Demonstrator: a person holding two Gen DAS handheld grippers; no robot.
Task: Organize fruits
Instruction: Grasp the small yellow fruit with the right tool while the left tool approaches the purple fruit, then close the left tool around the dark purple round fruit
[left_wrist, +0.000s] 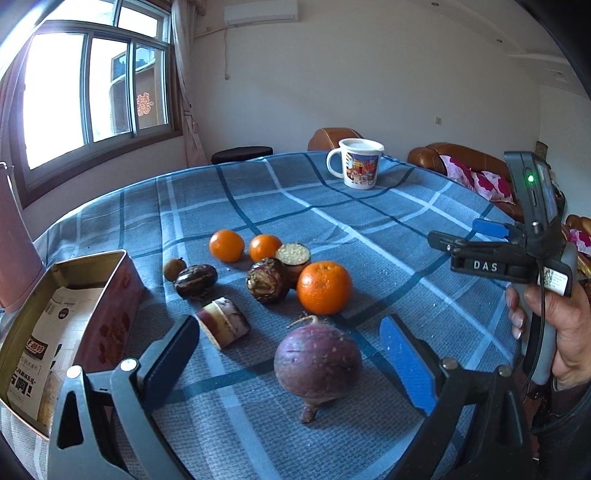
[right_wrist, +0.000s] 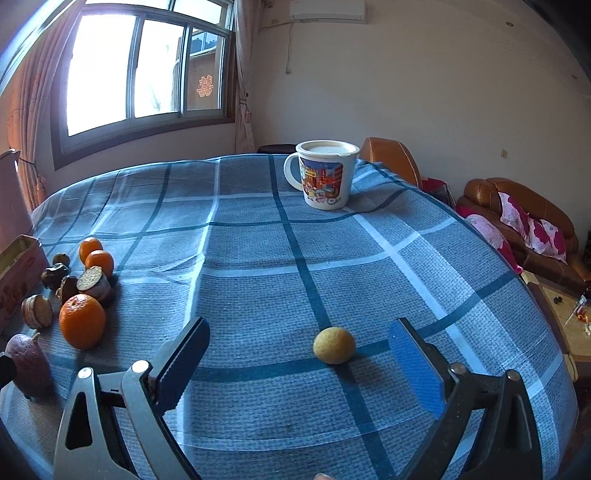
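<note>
- The round table under a blue plaid woven cloth (right_wrist: 258, 229) carries everything; a white cartoon-printed mug (right_wrist: 325, 177) stands at its far side, well apart from the fruit.
- An open rectangular pink-sided metal tin (left_wrist: 110, 295) sits at the table's left edge, likely the place the fruit is meant to go.
- Just beside the tin lies the main heap: a large purple round turnip-like root (left_wrist: 317, 363), three oranges (left_wrist: 323, 287) and several dark brown pieces.
- The left gripper (left_wrist: 291, 354) points down at a slant with its jaws wide apart and empty; the purple root lies right ahead, between the two pads, touching neither.
- The right gripper (right_wrist: 299, 363), held in the person's hand (left_wrist: 561, 332), also tilts downward, jaws spread and empty.
- A small yellowish round fruit (right_wrist: 334, 345) lies alone, well apart from the heap, just ahead of the right gripper and nearer its blue right-hand pad; being round, it has no long axis to line up with. The right hand is clearly the nearer one.
</note>
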